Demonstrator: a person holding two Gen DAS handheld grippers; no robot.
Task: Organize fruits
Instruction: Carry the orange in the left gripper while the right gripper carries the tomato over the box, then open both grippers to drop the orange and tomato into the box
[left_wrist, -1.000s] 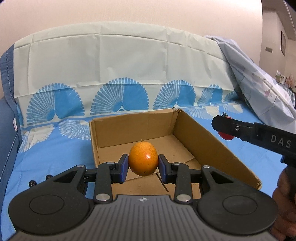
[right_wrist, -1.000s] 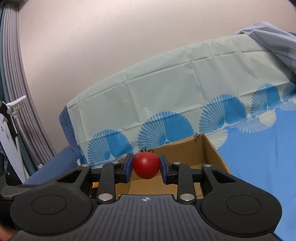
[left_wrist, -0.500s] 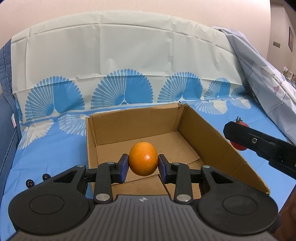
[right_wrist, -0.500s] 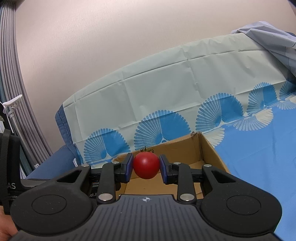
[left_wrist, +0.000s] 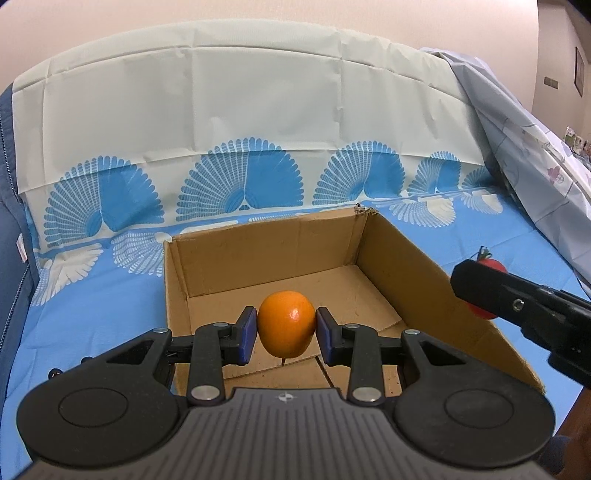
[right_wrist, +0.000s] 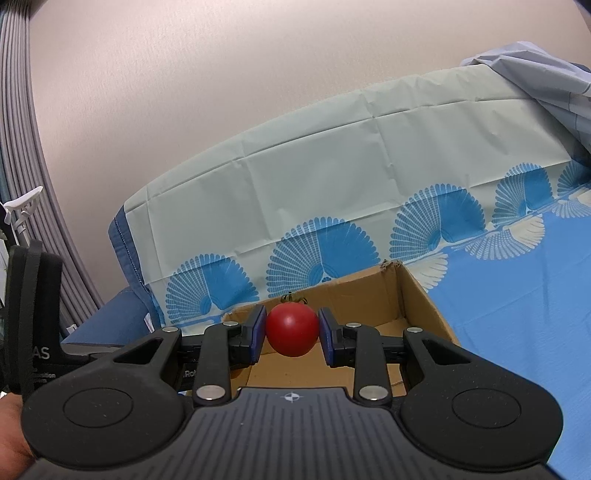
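Observation:
My left gripper (left_wrist: 286, 334) is shut on an orange (left_wrist: 286, 323) and holds it above the near part of an open cardboard box (left_wrist: 402, 251). My right gripper (right_wrist: 291, 328) is shut on a red tomato (right_wrist: 291, 328) with a green stem, just above the box's near rim (right_wrist: 417, 291). In the left wrist view the right gripper reaches in from the right, just outside the box's right wall, with the tomato (left_wrist: 489, 266) partly hidden behind its finger. The box floor (left_wrist: 343, 291) is bare.
The box sits on a blue cloth with fan patterns (left_wrist: 110, 295). A pale cloth-covered backrest (left_wrist: 240, 103) rises behind it. A grey-blue sheet (left_wrist: 524, 147) is draped at the right. The left gripper body (right_wrist: 33, 317) shows at the right wrist view's left edge.
My left gripper has moved forward and down over the box with the orange. My right gripper, holding the tomato, has come lower beside the box's right wall.

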